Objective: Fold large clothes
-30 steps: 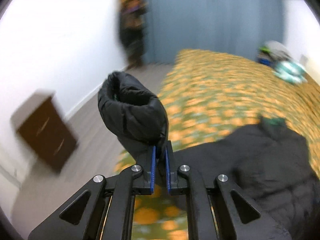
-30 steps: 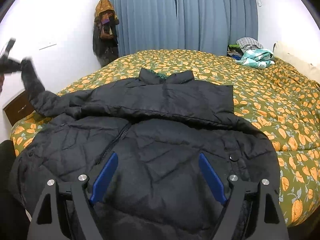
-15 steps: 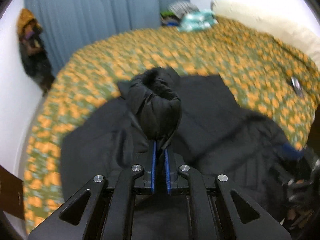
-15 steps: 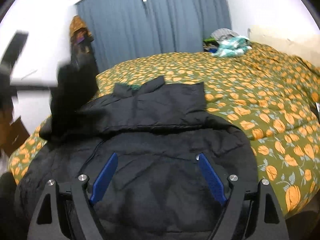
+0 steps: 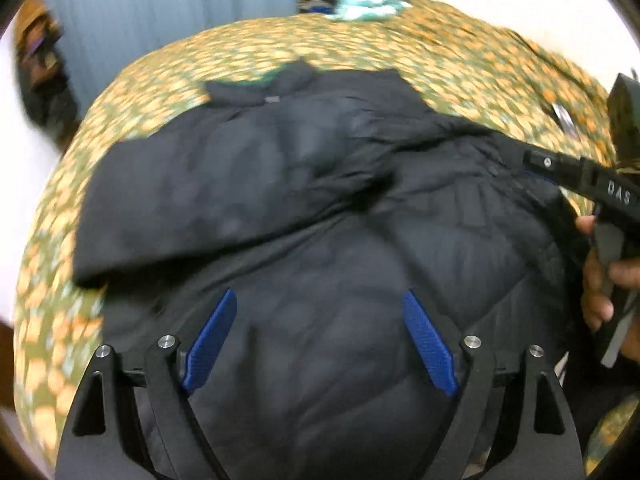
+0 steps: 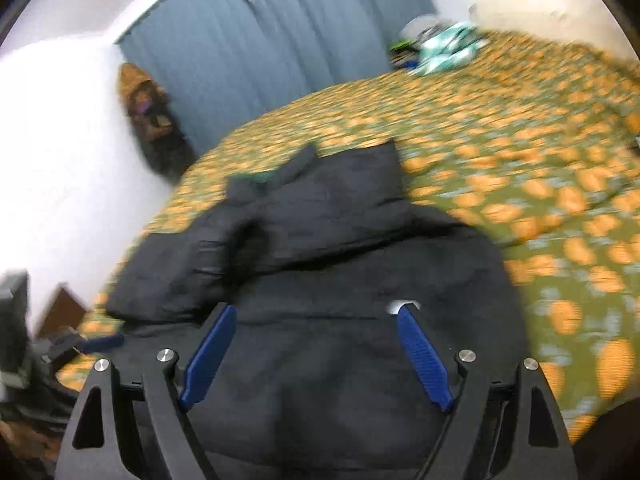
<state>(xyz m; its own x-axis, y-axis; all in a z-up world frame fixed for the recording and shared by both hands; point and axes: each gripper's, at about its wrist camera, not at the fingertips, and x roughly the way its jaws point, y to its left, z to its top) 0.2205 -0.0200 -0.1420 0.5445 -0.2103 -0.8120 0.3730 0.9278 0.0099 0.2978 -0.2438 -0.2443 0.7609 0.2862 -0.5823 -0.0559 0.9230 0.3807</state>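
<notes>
A large black puffer jacket (image 5: 304, 208) lies on the bed, collar toward the curtains. Its left sleeve (image 5: 192, 200) is folded across the chest. The jacket also shows in the right wrist view (image 6: 332, 280). My left gripper (image 5: 318, 312) is open and empty above the jacket's lower body. My right gripper (image 6: 316, 328) is open and empty over the jacket's lower right part; it also shows in the left wrist view (image 5: 532, 166) at the jacket's right edge, held by a hand.
The bed has a green cover with orange pumpkins (image 6: 520, 160). A pile of clothes (image 6: 440, 46) lies at the far corner. Blue curtains (image 6: 260, 52) hang behind. Coats (image 6: 148, 116) hang by the white wall. A brown nightstand (image 6: 60, 312) stands left of the bed.
My left gripper carried the sleeve across the jacket, opened and let it go; the sleeve now lies over the chest. My right gripper has moved closer over the jacket, still open.
</notes>
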